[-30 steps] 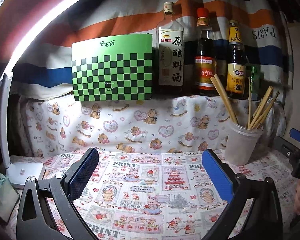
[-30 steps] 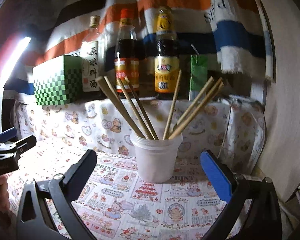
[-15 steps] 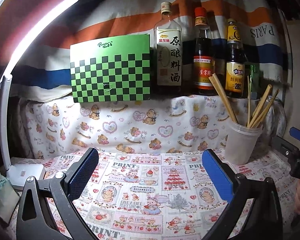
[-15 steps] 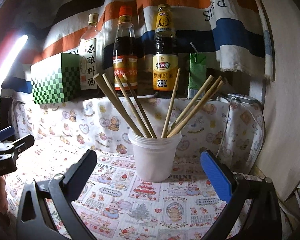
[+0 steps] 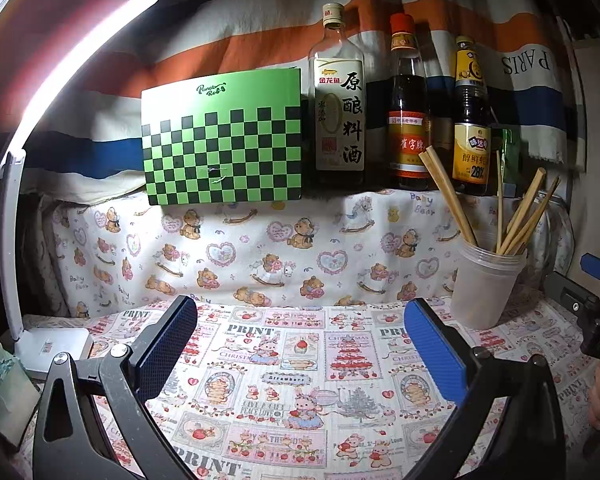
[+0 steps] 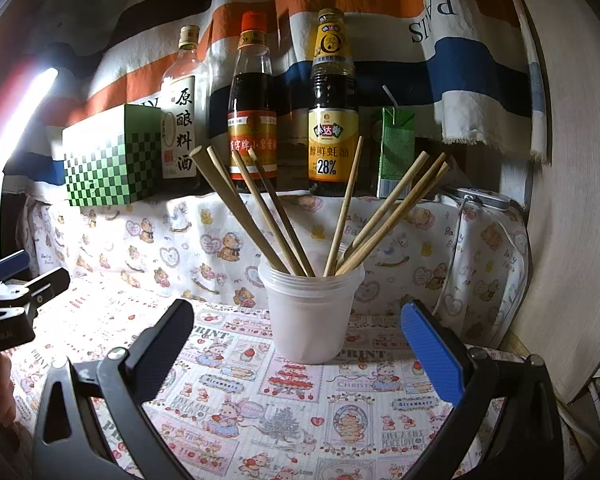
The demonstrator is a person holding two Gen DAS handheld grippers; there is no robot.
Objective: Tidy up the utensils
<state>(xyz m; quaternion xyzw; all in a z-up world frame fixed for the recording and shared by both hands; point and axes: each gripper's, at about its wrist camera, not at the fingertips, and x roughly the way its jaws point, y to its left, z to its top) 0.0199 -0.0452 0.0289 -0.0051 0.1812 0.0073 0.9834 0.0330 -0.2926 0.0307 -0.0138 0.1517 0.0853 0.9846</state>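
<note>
Chopsticks [image 6: 284, 216] stand in the cup [image 6: 310, 320] just ahead of the right tool [image 6: 298, 340]; both tools released, gripping nothing.

Left tool [image 5: 300, 340] and right tool [image 6: 298, 340] both gape, empty.

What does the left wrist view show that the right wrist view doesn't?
Left wrist only: the lamp's white base on the cloth and a pale packet at the lower left edge.

Right wrist only: the green carton in full, a cloth-covered object with a metal lid and a wooden panel on the right.

Both: the plastic cup holding chopsticks, three sauce bottles, the green checkered box, the printed tablecloth. The left gripper and right gripper are both open and empty.
</note>
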